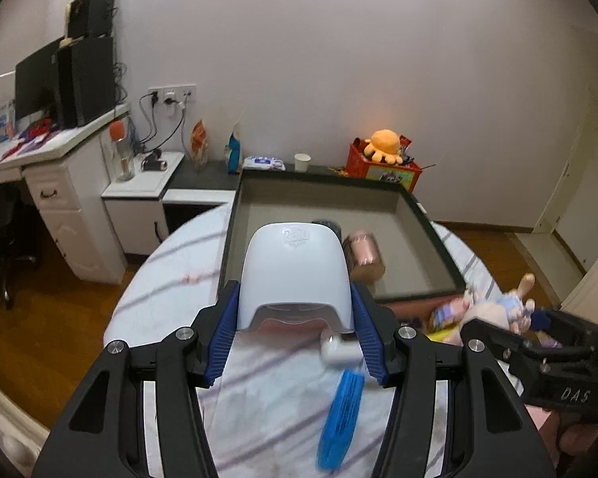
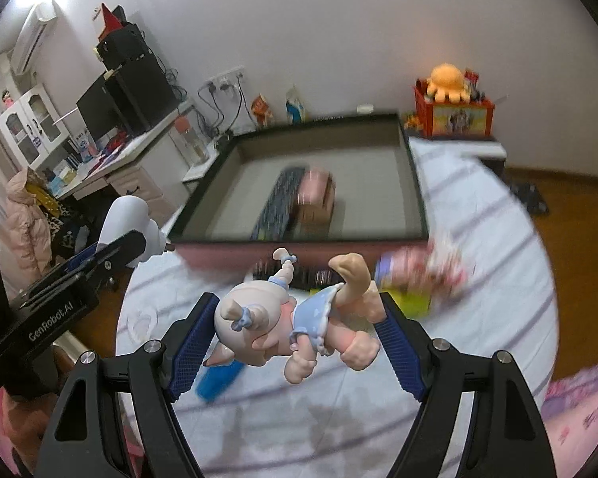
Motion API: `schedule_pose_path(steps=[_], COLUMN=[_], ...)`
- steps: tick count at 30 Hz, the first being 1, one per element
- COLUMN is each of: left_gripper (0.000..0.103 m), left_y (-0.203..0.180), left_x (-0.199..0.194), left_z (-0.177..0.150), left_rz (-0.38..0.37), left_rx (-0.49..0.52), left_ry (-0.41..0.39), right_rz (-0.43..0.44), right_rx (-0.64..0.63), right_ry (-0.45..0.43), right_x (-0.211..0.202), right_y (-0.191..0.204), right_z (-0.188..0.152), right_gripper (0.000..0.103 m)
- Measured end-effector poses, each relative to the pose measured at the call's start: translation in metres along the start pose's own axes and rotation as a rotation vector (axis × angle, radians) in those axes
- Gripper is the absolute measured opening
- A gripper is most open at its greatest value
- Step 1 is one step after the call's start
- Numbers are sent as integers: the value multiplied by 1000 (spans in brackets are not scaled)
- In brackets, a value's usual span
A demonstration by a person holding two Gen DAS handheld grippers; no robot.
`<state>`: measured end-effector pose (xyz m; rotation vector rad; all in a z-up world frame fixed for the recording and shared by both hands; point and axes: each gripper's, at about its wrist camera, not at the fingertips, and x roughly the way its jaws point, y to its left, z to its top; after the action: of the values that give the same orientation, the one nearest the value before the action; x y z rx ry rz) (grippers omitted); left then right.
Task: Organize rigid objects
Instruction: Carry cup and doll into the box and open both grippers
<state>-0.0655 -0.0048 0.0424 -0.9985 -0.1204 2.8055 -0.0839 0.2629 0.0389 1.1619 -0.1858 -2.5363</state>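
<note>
My left gripper is shut on a white arched plastic device and holds it above the striped bed sheet, just short of the dark-rimmed tray. My right gripper is shut on a doll figure in a blue dress, held above the sheet in front of the tray. The tray holds a pink cylinder and a dark flat object. A blue flat item and a small white piece lie on the sheet below the left gripper.
Colourful packets lie on the sheet by the tray's near right corner. A red box with an orange plush stands behind the tray. A white desk with a monitor and a nightstand are on the left. Wooden floor surrounds the bed.
</note>
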Motion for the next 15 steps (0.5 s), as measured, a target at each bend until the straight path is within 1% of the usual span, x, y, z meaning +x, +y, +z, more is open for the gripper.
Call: schedule_pose_path(steps=[4,8,11,15], left_gripper=[55,55,55,55], left_y=[-8,-8,-8,-8], left_x=[24,58,88,117], left_z=[29,49,59,61], left_rz=[6,2,8,11], left_rx=[31,31,29,31], left_ry=[4,32,61,95], right_rz=[-33,-73,-96,-115], right_rx=[-30,-43,-41,-41], right_ry=[-26,-14,12,54], right_x=[13,41,69,101], right_y=[-4,-13,-23,-34], right_z=[40,69,83,92], right_gripper=[79,79,79,79])
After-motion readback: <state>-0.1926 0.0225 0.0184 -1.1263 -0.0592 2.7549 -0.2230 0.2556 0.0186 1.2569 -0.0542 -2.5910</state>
